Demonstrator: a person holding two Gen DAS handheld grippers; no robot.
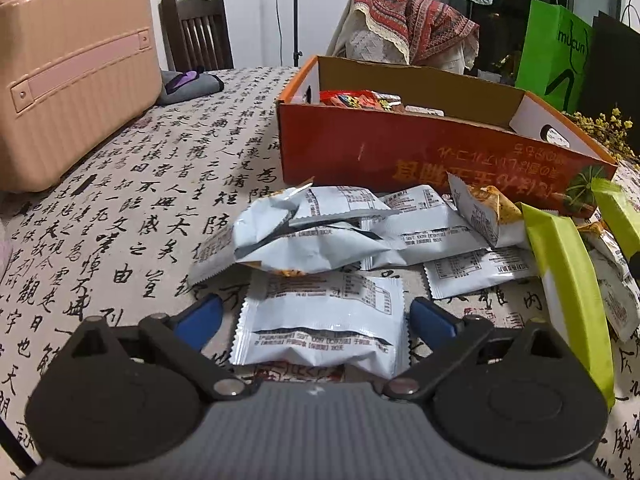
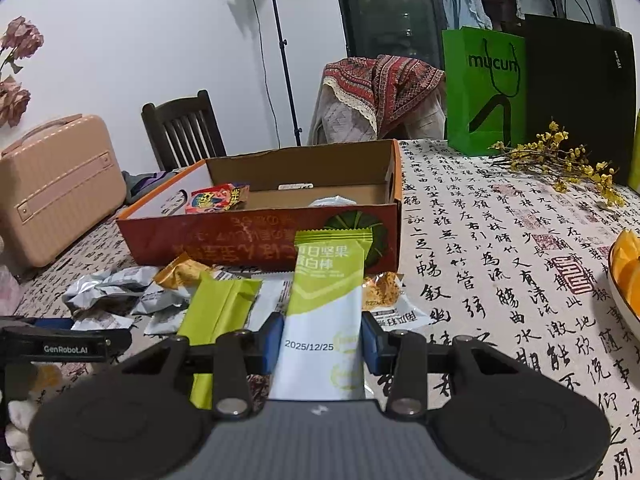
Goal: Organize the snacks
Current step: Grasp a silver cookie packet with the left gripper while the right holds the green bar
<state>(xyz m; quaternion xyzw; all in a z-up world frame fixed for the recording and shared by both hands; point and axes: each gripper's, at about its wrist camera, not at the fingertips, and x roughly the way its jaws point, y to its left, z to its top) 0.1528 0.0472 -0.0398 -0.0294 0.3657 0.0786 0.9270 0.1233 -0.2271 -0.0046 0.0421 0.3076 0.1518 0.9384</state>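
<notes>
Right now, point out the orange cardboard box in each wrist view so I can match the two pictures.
Left wrist view: the orange cardboard box sits upper right of centre, behind the pile of silver snack packets.
Right wrist view: the orange cardboard box sits at centre, behind the green-and-white bar held in the right gripper.
Shared landmark: the green paper bag.

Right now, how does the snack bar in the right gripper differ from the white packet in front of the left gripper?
The green-and-white bar is long and narrow; the white packet is short and squarish. The bar is clamped between the right gripper's fingers, above the table; the packet lies flat on the tablecloth between the open fingers of the left gripper, not gripped. Both are sealed snacks still outside the orange box.
</notes>
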